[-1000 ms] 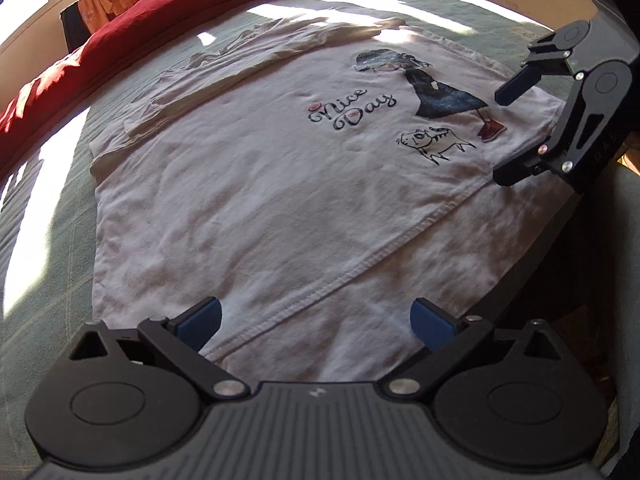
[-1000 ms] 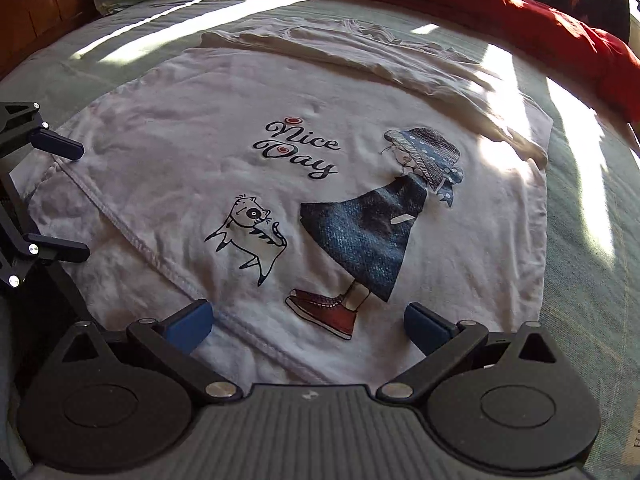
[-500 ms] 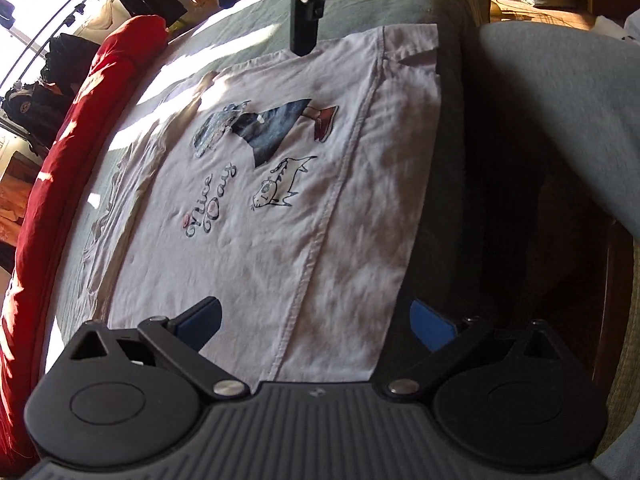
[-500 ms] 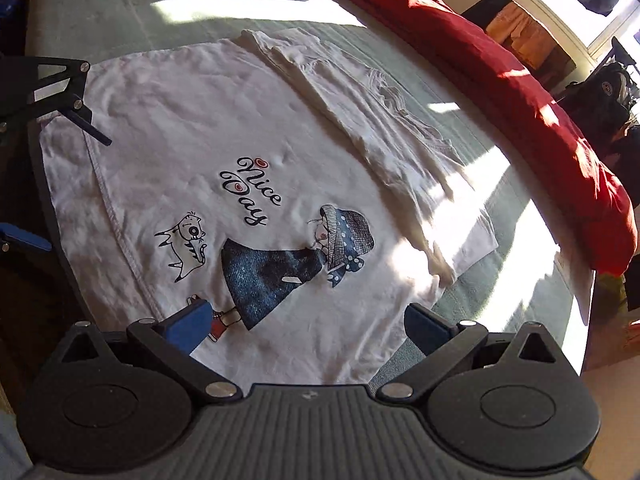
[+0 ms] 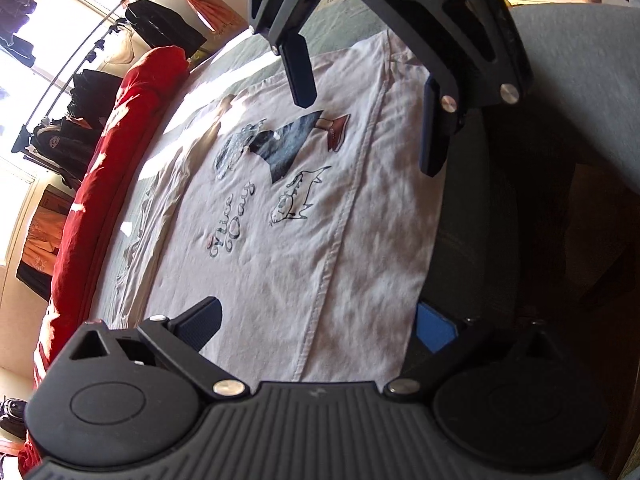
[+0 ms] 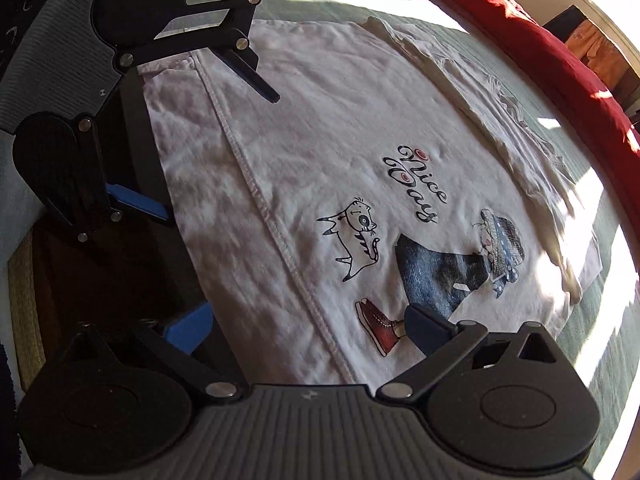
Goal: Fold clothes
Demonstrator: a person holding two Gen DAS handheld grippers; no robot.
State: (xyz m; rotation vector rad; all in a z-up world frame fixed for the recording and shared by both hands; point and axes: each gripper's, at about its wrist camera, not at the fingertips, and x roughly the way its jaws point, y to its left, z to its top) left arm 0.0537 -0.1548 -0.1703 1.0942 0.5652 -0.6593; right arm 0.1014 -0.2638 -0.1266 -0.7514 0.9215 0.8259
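Both grippers are seen spread wide, nothing pinched between the fingers. Two are counted: the left gripper (image 5: pixel 316 322), at 6 o'clock of its own view, and the right gripper (image 6: pixel 308 332), at 6 o'clock of its view; each is also seen from the other's camera, at 12 o'clock in the left view and at 10 o'clock in the right. Each carries two black fingers with blue pads (image 6: pixel 186 330), and both are held over the near hem edge of the shirt.

One white T-shirt (image 6: pixel 320 136) is laid flat on a green bed cover (image 6: pixel 600 332), its cotton lightly creased, with a stitched fold line (image 6: pixel 260 204) running along the near side. "Nice Day" (image 6: pixel 416 186) is read in curling black script. Two printed figures are counted: a cat drawing (image 6: pixel 358 240) and a girl in a blue skirt (image 6: pixel 448 276) with red shoes. One red blanket (image 6: pixel 540 48) is bunched along the far edge at 1 o'clock.
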